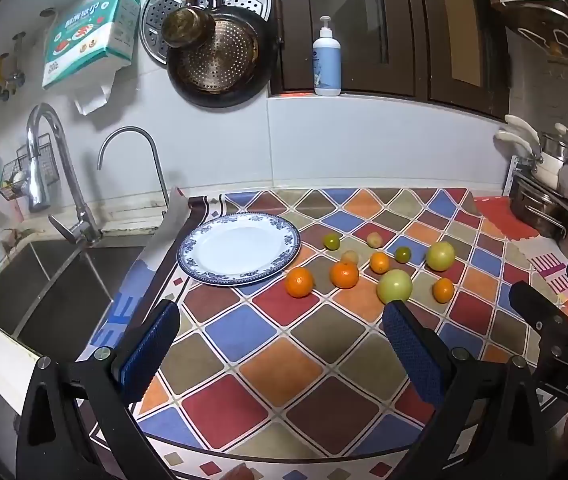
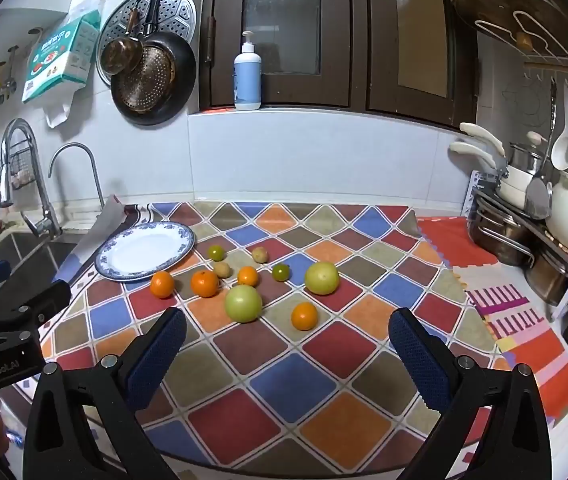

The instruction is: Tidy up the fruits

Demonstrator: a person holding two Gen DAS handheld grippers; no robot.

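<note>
The left tool (image 1: 280,330) hangs low in its frame with its two blue pads wide apart, holding nothing; the right tool (image 2: 287,338) sits the same way in its own view, spread and empty. Above both, mid-frame on the checkered tabletop (image 2: 323,392), the fruit lies scattered: four oranges, one of them (image 2: 304,316) nearest the right tool, two big green apples (image 2: 243,303) (image 2: 321,277), two small green citrus and two small pale yellowish fruits (too small to name surely). None touches either tool. In the left view, the nearer apple (image 1: 394,286) sits just above the tool's right pad. The blue-rimmed plate (image 1: 204,240) lies left of the fruit, near the sink (image 1: 56,280), and holds no fruit.
</note>
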